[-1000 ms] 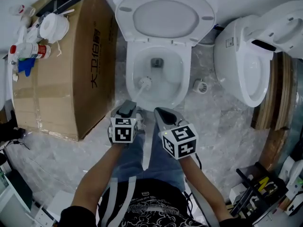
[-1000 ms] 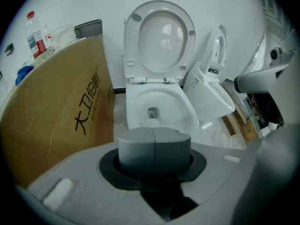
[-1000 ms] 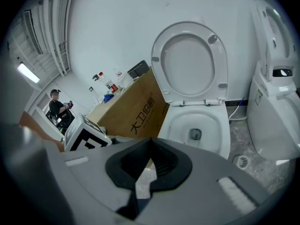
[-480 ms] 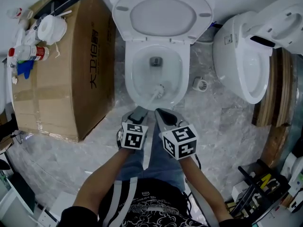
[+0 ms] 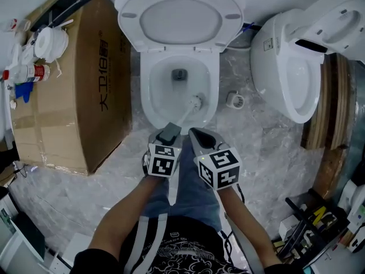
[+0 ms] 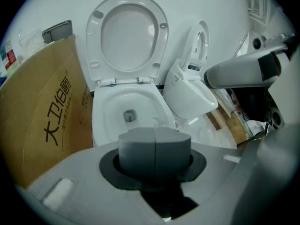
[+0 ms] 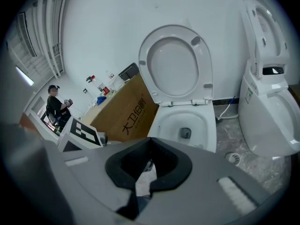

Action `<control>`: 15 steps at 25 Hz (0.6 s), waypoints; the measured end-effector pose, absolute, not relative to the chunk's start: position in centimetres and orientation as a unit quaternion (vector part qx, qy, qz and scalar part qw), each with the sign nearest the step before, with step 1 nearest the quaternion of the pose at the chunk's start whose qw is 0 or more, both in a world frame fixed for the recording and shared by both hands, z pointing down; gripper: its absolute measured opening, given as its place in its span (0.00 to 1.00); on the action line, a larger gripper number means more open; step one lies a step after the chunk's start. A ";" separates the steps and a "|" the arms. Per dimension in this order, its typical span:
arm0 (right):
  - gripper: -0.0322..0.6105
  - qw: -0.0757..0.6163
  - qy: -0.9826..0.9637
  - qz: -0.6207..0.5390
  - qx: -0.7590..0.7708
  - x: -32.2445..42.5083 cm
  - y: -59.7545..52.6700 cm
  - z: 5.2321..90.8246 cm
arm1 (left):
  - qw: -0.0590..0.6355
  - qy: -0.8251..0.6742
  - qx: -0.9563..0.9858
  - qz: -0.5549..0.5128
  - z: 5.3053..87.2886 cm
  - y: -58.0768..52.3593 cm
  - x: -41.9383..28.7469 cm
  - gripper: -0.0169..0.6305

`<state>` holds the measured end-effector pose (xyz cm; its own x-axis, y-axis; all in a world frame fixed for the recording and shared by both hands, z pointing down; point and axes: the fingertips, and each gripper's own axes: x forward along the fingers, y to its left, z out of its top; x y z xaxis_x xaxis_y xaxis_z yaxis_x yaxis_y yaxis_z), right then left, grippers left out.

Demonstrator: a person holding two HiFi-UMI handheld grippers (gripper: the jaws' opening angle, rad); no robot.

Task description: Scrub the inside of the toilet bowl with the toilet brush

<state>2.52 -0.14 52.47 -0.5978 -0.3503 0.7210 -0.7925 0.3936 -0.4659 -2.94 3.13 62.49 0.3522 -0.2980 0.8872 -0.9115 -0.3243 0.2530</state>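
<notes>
The white toilet [image 5: 147, 96] stands with its seat and lid [image 5: 179, 16] raised. The toilet brush's head [image 5: 196, 103] rests against the bowl's inner wall at the front right. Its white shaft [image 5: 183, 117] slants back to a grey handle [image 6: 154, 149], and my left gripper [image 5: 169, 135] is shut on that handle just in front of the bowl's front rim. My right gripper [image 5: 197, 136] hovers beside it on the right, shut with nothing in its jaws. In the right gripper view the bowl [image 7: 187, 121] lies ahead of the closed jaws.
A large cardboard box [image 5: 74, 96] stands left of the toilet, with bottles [image 5: 25, 67] along its far side. A second toilet [image 5: 285, 79] lies on its side at the right. A small floor drain [image 5: 232, 100] sits between them. Tools [image 5: 308, 221] lie at lower right.
The brush head has swept from the bowl's left front wall across to the right front. My left gripper has shifted right and forward with the handle. The right gripper stayed put.
</notes>
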 end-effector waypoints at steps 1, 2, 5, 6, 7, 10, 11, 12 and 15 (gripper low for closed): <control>0.05 0.266 -0.790 0.417 0.362 2.8 -0.2 52.6 | 0.400 -0.424 0.717 0.383 62.5 3.0 -2.9 0.26; 0.05 0.267 -0.789 0.418 0.363 3.1 -0.2 52.7 | 0.401 -0.426 0.714 0.384 62.6 2.9 -3.0 0.26; 0.05 0.266 -0.785 0.423 0.366 3.7 -0.2 53.1 | 0.403 -0.431 0.708 0.388 62.6 2.4 -3.2 0.26; 0.05 0.266 -0.785 0.425 0.365 3.7 -0.2 53.1 | 0.404 -0.431 0.706 0.390 62.8 2.3 -3.3 0.26; 0.05 0.266 -0.785 0.426 0.364 3.6 -0.1 53.2 | 0.404 -0.431 0.705 0.393 63.0 2.2 -3.3 0.26; 0.05 0.265 -0.787 0.428 0.356 3.2 0.1 53.3 | 0.404 -0.431 0.701 0.400 63.7 1.8 -3.2 0.26; 0.05 0.266 -0.788 0.429 0.353 3.1 0.1 53.3 | 0.403 -0.432 0.700 0.401 63.8 1.6 -3.1 0.26; 0.05 0.267 -0.789 0.428 0.351 3.1 0.1 53.4 | 0.403 -0.433 0.700 0.401 64.0 1.4 -3.0 0.26; 0.05 0.270 -0.790 0.427 0.347 3.2 0.0 53.7 | 0.402 -0.435 0.699 0.401 64.6 0.7 -2.8 0.26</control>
